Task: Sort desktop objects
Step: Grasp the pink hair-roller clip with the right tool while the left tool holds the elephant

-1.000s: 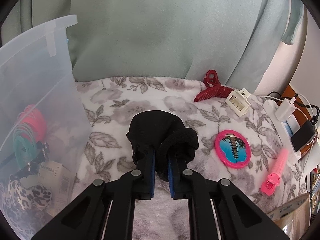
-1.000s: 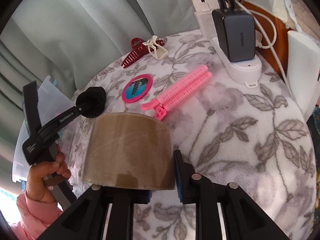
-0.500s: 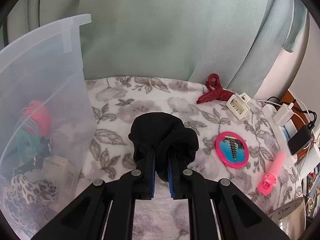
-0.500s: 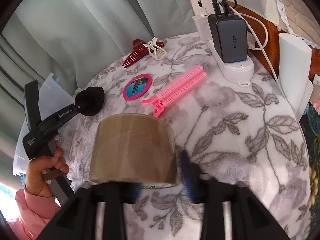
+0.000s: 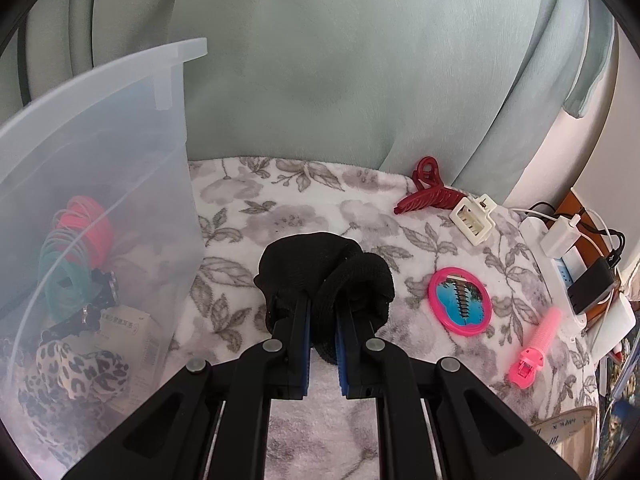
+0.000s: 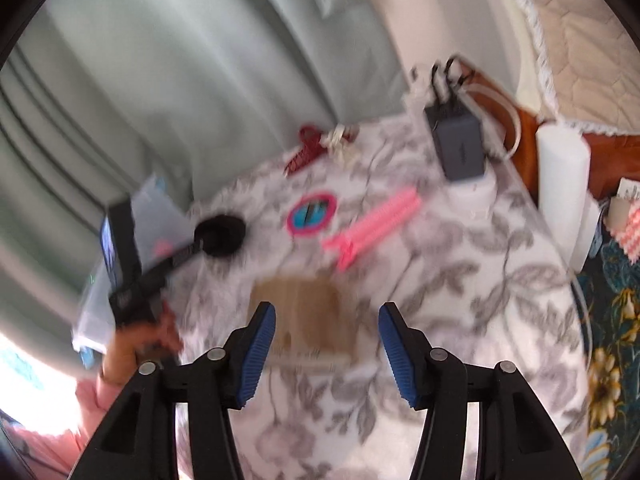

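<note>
Right wrist view, right tool (image 6: 326, 344) open and empty, tape roll (image 6: 302, 320) below, axis pointing away, left tool (image 5: 323, 316) clamping black scrunchie (image 5: 320, 270).

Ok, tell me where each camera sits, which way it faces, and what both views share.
Left wrist: on the left claw, looking down its fingers at the black scrunchie it grips; clear bin beside.
Right wrist: on the open right claw, above the tape roll; a hand shows.
Shared: pink mirror, scrunchie.
</note>
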